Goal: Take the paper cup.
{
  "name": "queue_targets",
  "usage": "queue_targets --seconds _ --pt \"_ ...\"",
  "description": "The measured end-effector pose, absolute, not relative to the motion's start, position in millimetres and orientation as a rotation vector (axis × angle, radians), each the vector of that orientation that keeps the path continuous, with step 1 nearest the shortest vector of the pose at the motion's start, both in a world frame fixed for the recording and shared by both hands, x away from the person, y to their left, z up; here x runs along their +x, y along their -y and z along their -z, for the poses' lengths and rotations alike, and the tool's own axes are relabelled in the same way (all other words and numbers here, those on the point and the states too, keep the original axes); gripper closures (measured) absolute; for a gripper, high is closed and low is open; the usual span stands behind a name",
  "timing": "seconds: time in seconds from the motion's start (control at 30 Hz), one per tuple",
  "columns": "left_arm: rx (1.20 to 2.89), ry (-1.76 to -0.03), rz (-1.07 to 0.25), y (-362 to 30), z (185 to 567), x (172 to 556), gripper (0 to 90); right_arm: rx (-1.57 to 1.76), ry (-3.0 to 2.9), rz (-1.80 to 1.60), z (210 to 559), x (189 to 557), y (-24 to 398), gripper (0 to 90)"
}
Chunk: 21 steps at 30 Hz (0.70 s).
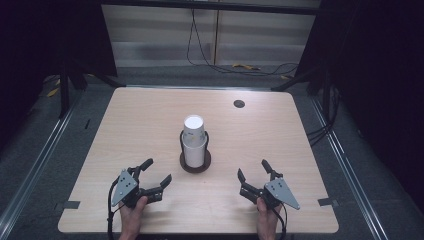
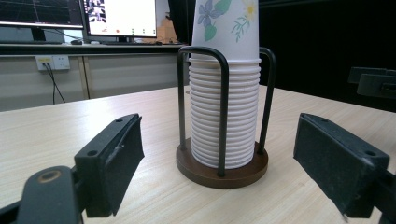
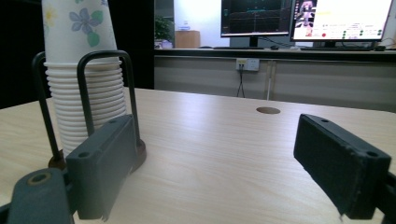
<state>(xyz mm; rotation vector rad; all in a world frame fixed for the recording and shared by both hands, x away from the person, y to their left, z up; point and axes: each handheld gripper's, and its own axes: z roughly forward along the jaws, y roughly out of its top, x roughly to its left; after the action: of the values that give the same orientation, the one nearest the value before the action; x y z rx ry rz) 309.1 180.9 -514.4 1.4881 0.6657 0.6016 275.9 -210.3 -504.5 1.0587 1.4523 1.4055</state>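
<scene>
A stack of white paper cups [image 1: 193, 140], upside down with a flower print on the top one, stands in a dark wire holder with a round brown base [image 1: 195, 163] at the table's middle. My left gripper [image 1: 156, 173] rests near the front edge, left of the holder, open and empty. My right gripper [image 1: 253, 171] rests to the holder's right, also open and empty. In the left gripper view the cup stack [image 2: 225, 107] stands straight ahead between the jaws. The right gripper view has the cup stack [image 3: 88, 93] at its left, partly behind the left jaw.
The light wooden table [image 1: 140, 125] has a round cable hole [image 1: 239, 103] near its far right edge. Monitors [image 3: 303, 18] and a desk stand beyond the table. Cables [image 1: 210, 55] lie on the floor behind the table.
</scene>
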Motion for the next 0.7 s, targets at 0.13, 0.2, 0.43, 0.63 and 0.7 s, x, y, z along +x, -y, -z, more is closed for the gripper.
queue_targets --seconds 0.13,0.2,0.43,0.63,0.7 --pt "1.483 -0.666 -0.596 -179.9 514.5 308.9 15.6 1.083 -1.434 -1.376 504.2 276.7 209.0 12.7" --pt "1.483 -0.667 -0.595 -179.7 514.5 309.0 15.6 1.079 -1.438 -1.376 504.2 276.7 208.9 12.7" --pt "1.488 -0.667 -0.598 -179.2 514.3 309.0 15.7 1.106 -1.456 -1.386 503.3 276.5 211.5 12.5" --pt "1.480 -0.666 -0.593 -179.7 514.5 309.2 15.7 1.093 -1.498 -1.405 502.7 278.8 211.3 12.5" --pt "1.481 -0.663 -0.597 -179.3 514.5 308.9 15.7 1.115 -1.505 -1.394 502.2 280.5 211.4 12.7"
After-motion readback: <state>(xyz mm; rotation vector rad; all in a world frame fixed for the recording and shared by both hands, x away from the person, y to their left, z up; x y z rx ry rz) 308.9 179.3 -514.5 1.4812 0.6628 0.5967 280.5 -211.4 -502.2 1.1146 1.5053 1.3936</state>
